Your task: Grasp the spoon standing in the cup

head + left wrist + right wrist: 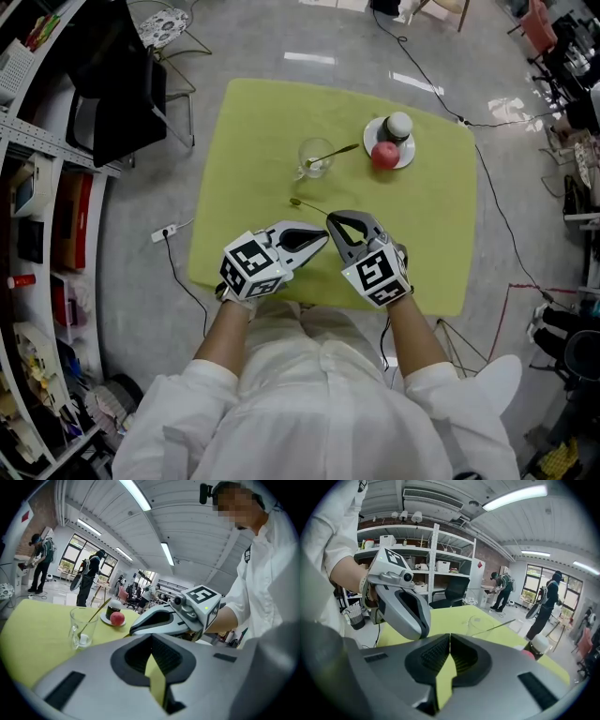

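table [427, 239]: cup [315, 157] with spoon [337, 151] mid-cloth, bare cloth around; plate [407, 156] near far edge. left gripper [322, 240], right gripper [331, 221]: jaws closed, empty, over near edge.

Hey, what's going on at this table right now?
A person holds a gripper in each hand over the near side of a yellow-green table. The left gripper and right gripper are both shut and empty, with their tips close together. The spoon leans in the glass cup farther out, not yet grasped.
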### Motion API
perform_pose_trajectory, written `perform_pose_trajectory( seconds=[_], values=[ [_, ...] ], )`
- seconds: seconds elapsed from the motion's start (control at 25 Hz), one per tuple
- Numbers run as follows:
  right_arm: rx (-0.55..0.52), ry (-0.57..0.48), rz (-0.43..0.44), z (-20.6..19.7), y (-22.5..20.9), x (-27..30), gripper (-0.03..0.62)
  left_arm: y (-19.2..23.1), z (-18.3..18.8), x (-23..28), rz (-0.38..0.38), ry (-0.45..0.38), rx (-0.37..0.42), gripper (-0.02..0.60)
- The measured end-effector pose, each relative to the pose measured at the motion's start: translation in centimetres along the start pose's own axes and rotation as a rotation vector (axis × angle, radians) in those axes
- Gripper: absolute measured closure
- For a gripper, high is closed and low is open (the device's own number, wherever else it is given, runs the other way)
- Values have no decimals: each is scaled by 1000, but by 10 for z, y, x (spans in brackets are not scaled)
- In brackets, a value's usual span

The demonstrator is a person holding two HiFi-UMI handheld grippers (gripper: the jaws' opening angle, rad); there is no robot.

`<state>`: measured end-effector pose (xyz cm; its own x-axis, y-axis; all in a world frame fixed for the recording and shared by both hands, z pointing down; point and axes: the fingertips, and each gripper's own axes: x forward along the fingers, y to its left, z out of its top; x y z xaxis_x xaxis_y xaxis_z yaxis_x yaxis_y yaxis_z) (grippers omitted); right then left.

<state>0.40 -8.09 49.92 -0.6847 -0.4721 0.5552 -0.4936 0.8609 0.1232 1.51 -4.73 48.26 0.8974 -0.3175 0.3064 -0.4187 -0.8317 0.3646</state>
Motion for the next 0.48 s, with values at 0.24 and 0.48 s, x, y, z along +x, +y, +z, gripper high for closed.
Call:
perform_pose_trajectory(
  seconds=[0.24,0.48],
  values=[
    [33,2,37,2,0,14,586,9,-3,-15,39,-2,-20,578],
    [110,22,35,-12,-10,16,585,14,-6,-18,46,7,-23,578]
  ],
)
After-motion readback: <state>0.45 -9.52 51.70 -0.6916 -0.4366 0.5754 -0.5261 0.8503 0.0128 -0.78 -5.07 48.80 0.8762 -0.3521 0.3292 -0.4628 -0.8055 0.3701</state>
